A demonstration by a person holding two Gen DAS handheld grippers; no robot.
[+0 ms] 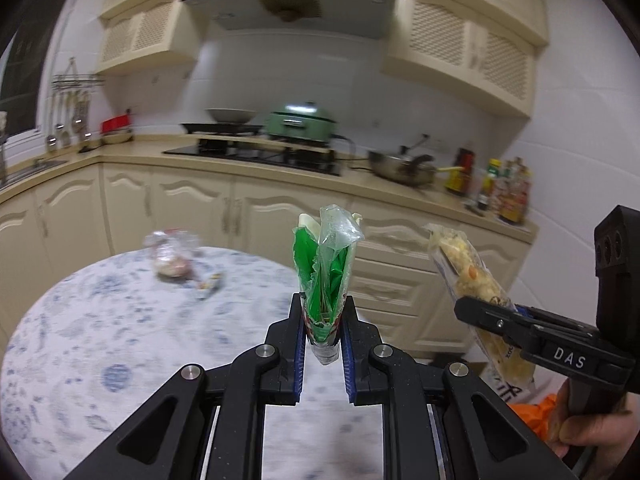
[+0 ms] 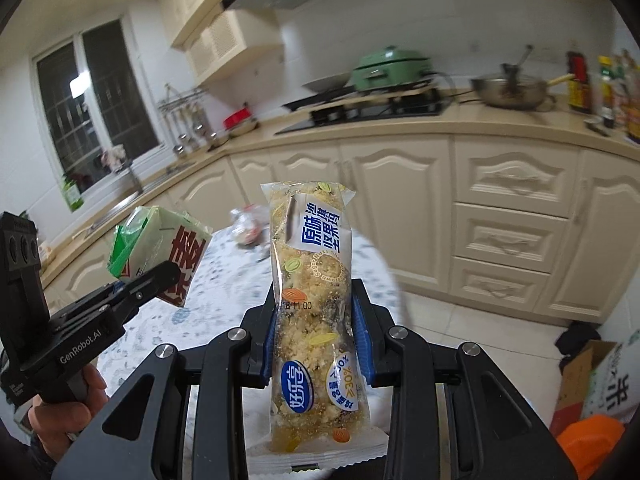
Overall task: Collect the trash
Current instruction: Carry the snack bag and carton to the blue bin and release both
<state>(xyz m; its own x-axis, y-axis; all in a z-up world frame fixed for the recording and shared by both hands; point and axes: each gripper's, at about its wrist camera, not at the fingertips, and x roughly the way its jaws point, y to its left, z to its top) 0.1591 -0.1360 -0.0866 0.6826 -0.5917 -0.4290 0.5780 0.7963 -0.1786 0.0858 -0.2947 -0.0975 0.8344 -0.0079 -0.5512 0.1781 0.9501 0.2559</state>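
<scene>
My left gripper [image 1: 323, 316] is shut on a crumpled green and clear snack bag [image 1: 326, 268], held upright above the round table [image 1: 100, 340]. In the right wrist view the same bag [image 2: 160, 248] shows red print, pinched by the left gripper [image 2: 164, 274]. My right gripper [image 2: 316, 320] is shut on a long clear nut-bar wrapper [image 2: 316, 308] with blue labels, held upright. That wrapper [image 1: 468, 276] and the right gripper [image 1: 472, 308] show at the right of the left wrist view. A clear plastic bag of scraps [image 1: 172, 256] lies on the far side of the table.
The table has a blue and white patterned cloth. Cream kitchen cabinets [image 2: 508, 216] run behind, with a stove, a green pot [image 1: 300, 124] and a steel pan [image 1: 400, 166] on the counter. A cardboard box [image 2: 588, 384] and an orange thing [image 2: 588, 444] sit on the floor at right.
</scene>
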